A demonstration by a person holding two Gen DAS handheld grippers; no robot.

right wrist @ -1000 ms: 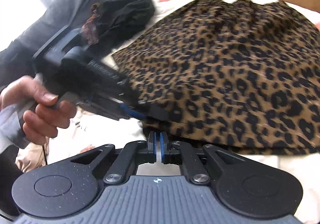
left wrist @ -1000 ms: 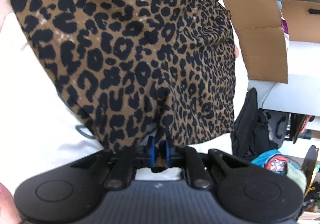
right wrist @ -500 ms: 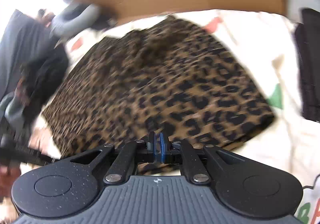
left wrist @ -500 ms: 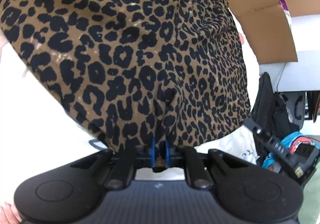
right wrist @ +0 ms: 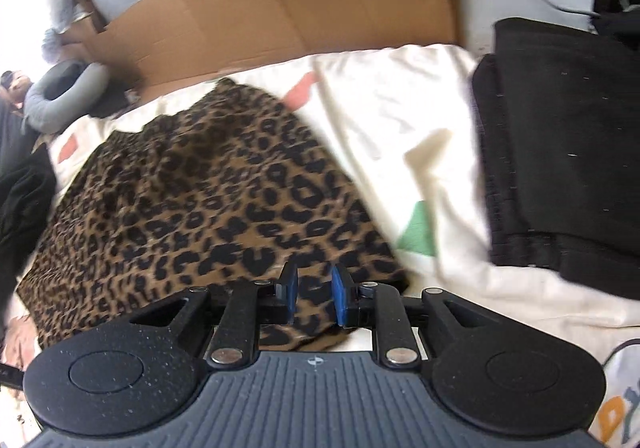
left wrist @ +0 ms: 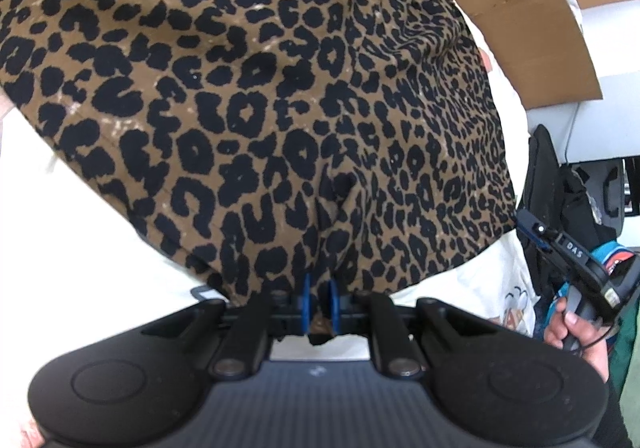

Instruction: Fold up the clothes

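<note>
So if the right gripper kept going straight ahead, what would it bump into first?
Most likely the leopard-print garment. The right gripper points down at its near edge, jaws opening with the cloth showing between them, though depth is hard to judge.

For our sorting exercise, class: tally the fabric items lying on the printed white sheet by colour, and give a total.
Leopard-print: 1, the leopard-print garment
Black: 1, the folded black garment, at the right edge of the sheet
Total: 2
</note>
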